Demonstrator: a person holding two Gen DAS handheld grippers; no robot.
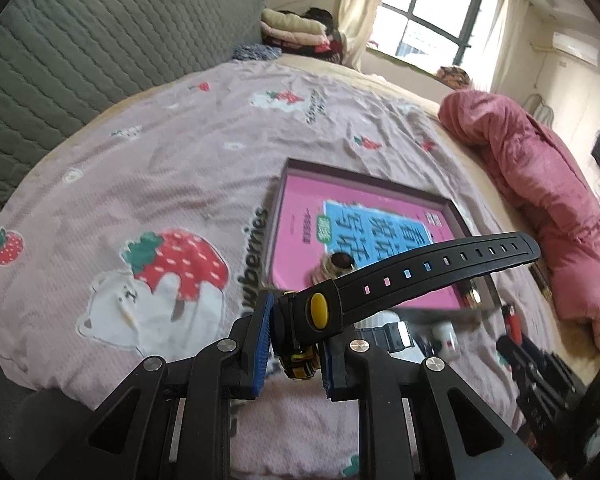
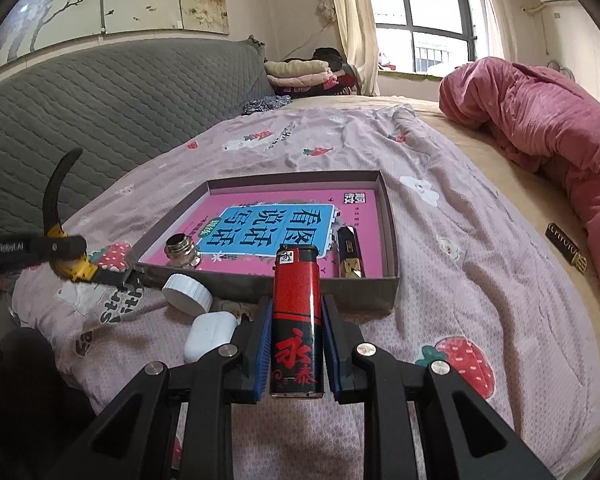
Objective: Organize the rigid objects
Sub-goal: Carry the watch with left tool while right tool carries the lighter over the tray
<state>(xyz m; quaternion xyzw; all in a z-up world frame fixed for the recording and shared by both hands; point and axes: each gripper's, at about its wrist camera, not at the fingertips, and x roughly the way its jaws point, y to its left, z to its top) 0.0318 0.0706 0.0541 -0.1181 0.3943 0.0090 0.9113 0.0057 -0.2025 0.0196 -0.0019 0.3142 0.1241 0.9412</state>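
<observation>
My left gripper [image 1: 300,328] is shut on a black and yellow wristwatch [image 1: 318,310], whose strap [image 1: 440,268] sticks out up and to the right over the box. In the right wrist view that gripper [image 2: 66,248] and the watch [image 2: 54,200] hang at the left, above the bedspread. My right gripper [image 2: 297,308] is shut on an upright red and black lighter [image 2: 296,320], just in front of the shallow grey box [image 2: 392,232]. In the box lie a pink book [image 2: 284,216], a small metal jar [image 2: 182,250] and a black and gold piece [image 2: 350,252].
A white cap [image 2: 188,288] and a white earbud case [image 2: 210,336] lie on the strawberry bedspread [image 2: 460,280] before the box. A black and gold bar [image 2: 566,246] rests by the pink blanket [image 2: 540,128]. A grey quilted headboard [image 2: 100,100] stands at the left.
</observation>
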